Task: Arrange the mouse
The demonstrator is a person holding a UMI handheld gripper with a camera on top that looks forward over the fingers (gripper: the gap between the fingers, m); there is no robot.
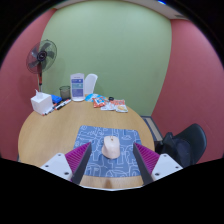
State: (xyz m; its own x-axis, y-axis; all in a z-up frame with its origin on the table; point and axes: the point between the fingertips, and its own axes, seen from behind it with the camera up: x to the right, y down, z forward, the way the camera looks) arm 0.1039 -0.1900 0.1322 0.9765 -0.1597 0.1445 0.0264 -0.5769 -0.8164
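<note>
One mouse (111,147) centred on blue mat (108,153).
Fingers (78,158) spread wide, flanking it with gaps; bench (55,128) bare around mat.

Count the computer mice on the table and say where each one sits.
1. A single white mouse lies on the blue mat at the near side of the round table, between the open jaws and untouched by either. Another could be hidden in the clutter at the far edge.

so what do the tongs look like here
The tongs have two pale grey-white fingers, each with a magenta pad on its inner face, tapering to a point. No cables, markings or sleeve are visible.
</note>
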